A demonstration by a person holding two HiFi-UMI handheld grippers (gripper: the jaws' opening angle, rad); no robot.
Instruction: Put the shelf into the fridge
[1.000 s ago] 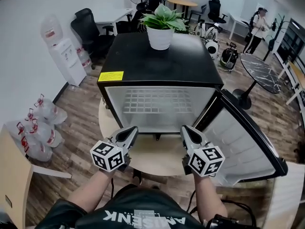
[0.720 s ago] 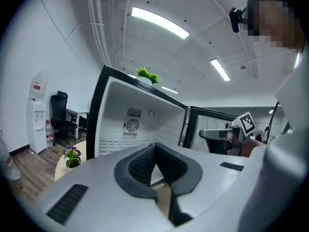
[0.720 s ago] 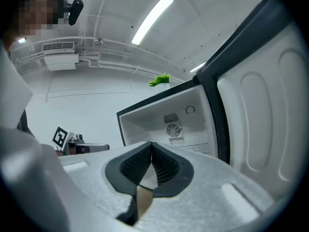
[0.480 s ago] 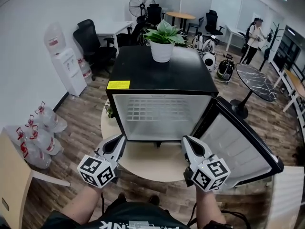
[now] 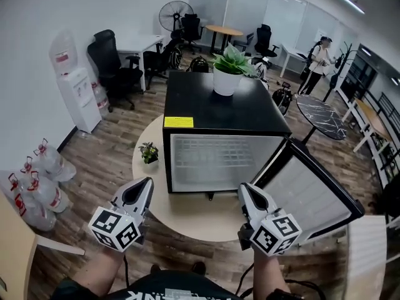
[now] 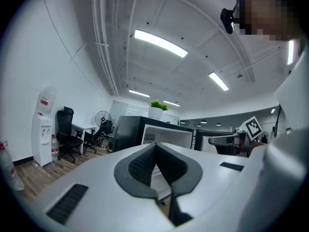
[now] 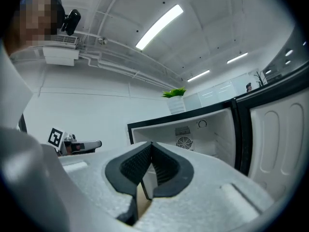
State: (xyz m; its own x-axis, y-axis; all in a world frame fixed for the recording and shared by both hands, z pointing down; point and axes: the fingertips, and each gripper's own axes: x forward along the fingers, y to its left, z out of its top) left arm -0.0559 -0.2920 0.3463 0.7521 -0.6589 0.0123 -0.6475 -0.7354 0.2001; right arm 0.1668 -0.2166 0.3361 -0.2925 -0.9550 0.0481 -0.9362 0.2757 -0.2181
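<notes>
The small black fridge [image 5: 222, 108] stands on a round beige table [image 5: 187, 214] with its door [image 5: 312, 192] swung open to the right. A white wire shelf [image 5: 219, 147] lies inside the white cavity. My left gripper [image 5: 145, 185] hangs shut and empty in front of the fridge's left side, well short of it. My right gripper [image 5: 245, 190] is also shut and empty, just before the door hinge. In the left gripper view the pads [image 6: 145, 166] meet, with the fridge [image 6: 166, 137] beyond. The right gripper view shows closed pads [image 7: 164, 166] and the fridge cavity [image 7: 195, 132].
A white pot with a green plant [image 5: 226, 80] stands on the fridge top. A small potted plant [image 5: 149, 152] sits on the table's left edge. A water dispenser [image 5: 74, 86] and bottles [image 5: 34, 180] are at left, a dark round table [image 5: 322, 111] and a person [image 5: 317, 55] at back right.
Both grippers have drawn back from the fridge opening toward me, the left one drifting left. The fridge now looks farther away, and more of the room shows.
</notes>
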